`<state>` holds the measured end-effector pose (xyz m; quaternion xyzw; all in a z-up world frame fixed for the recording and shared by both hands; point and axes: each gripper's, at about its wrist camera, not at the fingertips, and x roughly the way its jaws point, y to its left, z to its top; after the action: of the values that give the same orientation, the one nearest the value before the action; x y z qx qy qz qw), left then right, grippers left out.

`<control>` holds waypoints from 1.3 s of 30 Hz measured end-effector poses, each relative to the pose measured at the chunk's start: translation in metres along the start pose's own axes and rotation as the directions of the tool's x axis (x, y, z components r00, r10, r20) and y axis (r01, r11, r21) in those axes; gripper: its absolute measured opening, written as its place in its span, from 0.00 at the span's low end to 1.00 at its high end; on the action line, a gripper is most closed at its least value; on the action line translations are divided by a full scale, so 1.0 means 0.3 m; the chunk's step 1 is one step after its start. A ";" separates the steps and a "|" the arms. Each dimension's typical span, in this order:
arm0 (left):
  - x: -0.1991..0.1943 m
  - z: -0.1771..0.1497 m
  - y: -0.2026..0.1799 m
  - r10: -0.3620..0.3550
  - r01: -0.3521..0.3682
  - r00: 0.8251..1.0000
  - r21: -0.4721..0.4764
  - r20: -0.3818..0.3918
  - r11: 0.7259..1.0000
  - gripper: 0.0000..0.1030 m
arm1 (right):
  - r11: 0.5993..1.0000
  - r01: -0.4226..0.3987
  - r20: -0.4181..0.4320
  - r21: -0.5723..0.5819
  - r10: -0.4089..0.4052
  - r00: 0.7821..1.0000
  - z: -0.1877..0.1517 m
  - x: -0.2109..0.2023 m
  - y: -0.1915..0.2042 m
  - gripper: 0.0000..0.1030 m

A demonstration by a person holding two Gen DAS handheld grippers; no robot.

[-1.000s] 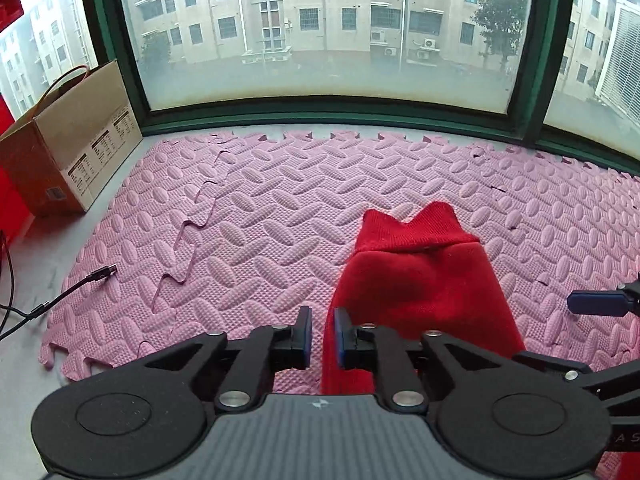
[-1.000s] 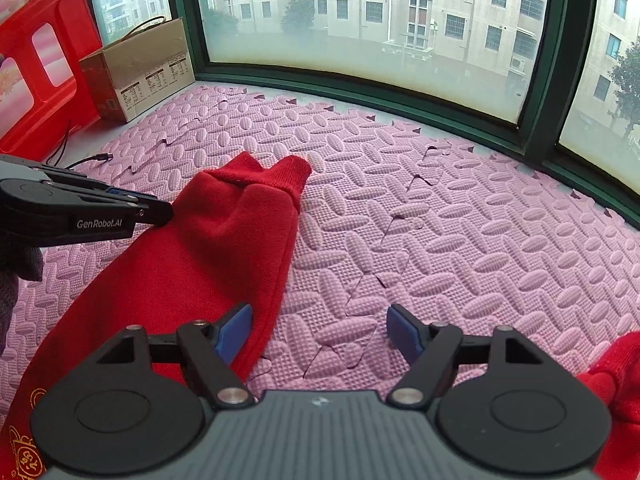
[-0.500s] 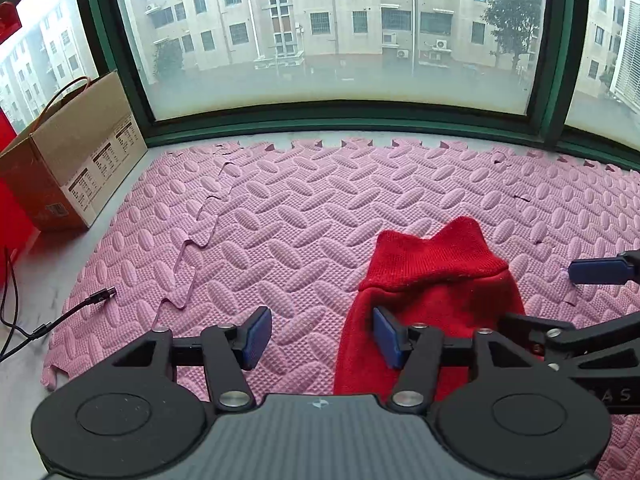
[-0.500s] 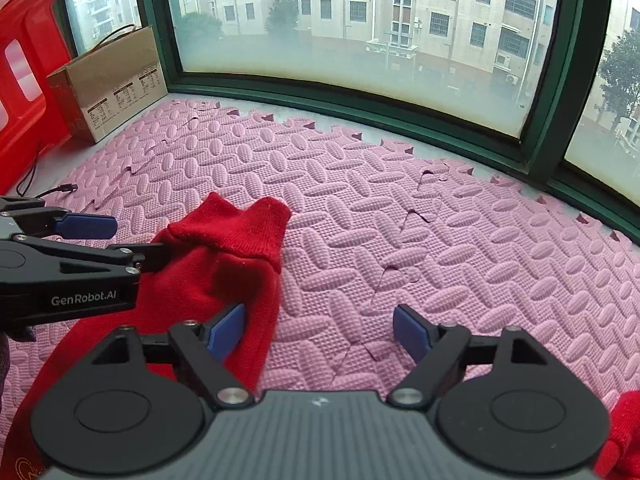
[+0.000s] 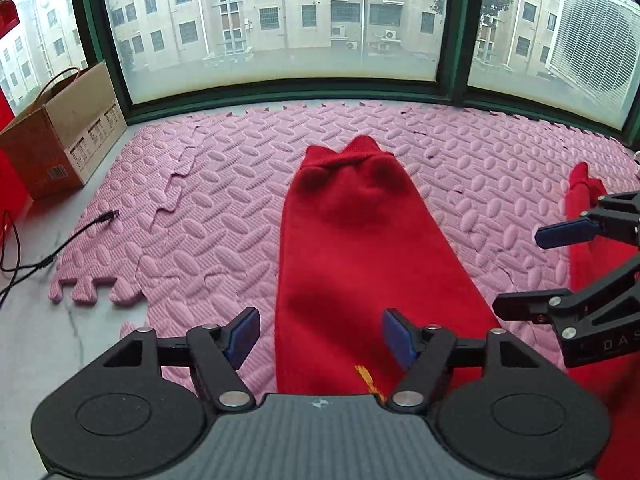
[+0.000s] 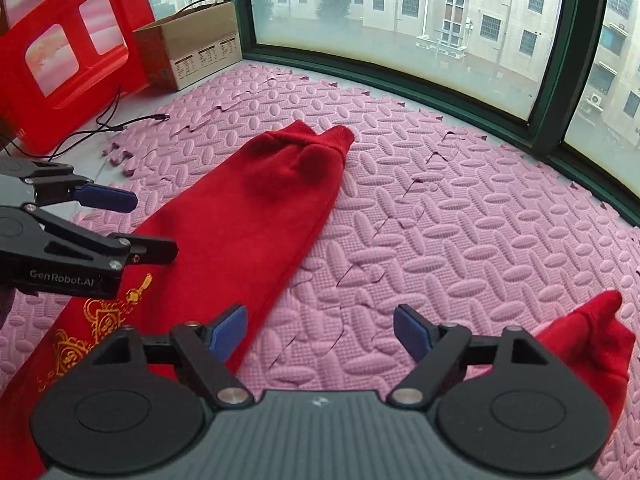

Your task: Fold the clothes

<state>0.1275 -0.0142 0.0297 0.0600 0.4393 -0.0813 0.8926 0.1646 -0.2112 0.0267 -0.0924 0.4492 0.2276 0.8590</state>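
The sweater [image 5: 360, 240] is soft, matt red knit with ribbed cuffs and shiny gold embroidery [image 6: 100, 320]. The mat [image 6: 460, 220] is pink embossed foam. The box [image 5: 60, 140] is plain brown cardboard.

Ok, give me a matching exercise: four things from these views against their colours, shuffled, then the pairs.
Things:
1. sleeve
2. mat
3. box
4. cable

Colours:
A. black
B. pink
C. red
D. brown

Pairs: 1-C, 2-B, 3-D, 4-A
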 end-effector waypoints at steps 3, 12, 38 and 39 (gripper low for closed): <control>-0.031 -0.075 -0.025 0.032 -0.031 0.999 0.029 -0.014 0.999 0.69 | 1.000 -0.006 -0.013 -0.008 0.006 1.000 -0.050 -0.008 0.044 0.80; -0.102 -0.175 0.048 0.145 -0.145 0.989 0.004 0.007 0.989 0.71 | 0.994 0.107 -0.007 -0.033 -0.107 0.994 -0.081 -0.014 0.074 0.84; -0.253 -0.329 0.074 0.074 -0.076 0.996 -0.030 -0.048 0.997 0.80 | 0.989 0.004 0.020 -0.149 -0.001 1.000 -0.274 -0.231 0.323 0.83; -0.261 -0.326 0.087 0.074 -0.076 0.996 -0.046 -0.047 0.996 0.80 | 0.988 0.002 0.021 -0.153 0.001 1.000 -0.288 -0.241 0.337 0.80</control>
<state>0.0099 0.0362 0.0334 0.0572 0.4588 -0.0359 0.8860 0.0181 -0.1759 0.0401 -0.1558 0.4214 0.2621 0.8541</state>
